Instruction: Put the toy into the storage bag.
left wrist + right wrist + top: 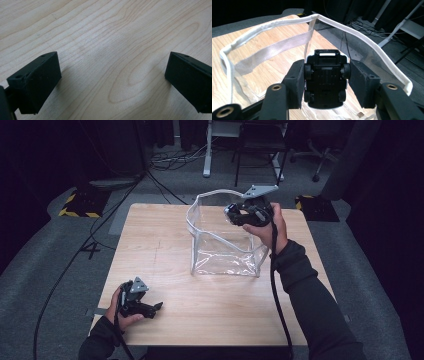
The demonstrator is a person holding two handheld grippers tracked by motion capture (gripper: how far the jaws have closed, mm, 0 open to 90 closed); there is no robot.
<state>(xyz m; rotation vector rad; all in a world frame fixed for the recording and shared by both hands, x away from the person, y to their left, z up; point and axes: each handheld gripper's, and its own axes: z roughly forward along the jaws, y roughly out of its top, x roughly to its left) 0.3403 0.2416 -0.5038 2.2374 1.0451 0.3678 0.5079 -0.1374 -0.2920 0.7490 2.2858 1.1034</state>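
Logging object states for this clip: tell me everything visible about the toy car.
The toy car is small, with a black plastic underside facing the right gripper's camera, four black wheels and a white body edge showing at the rim. It is clamped between the right gripper jaws, which press on its sides, held in the air over the open top of the clear bag. Its upper side is hidden.

The left hand [121,312] holds the left gripper [152,309] low, its 2 jaws spread wide with nothing between them; in the left gripper view they rise at either side, well apart. The right hand [270,227] carries the right gripper [231,214] raised, forearm in a dark sleeve [310,295] behind it and cable trailing back along the sleeve. In the right gripper view its 2 jaws are closed against the sides of a small toy car [325,77], underside facing the camera.
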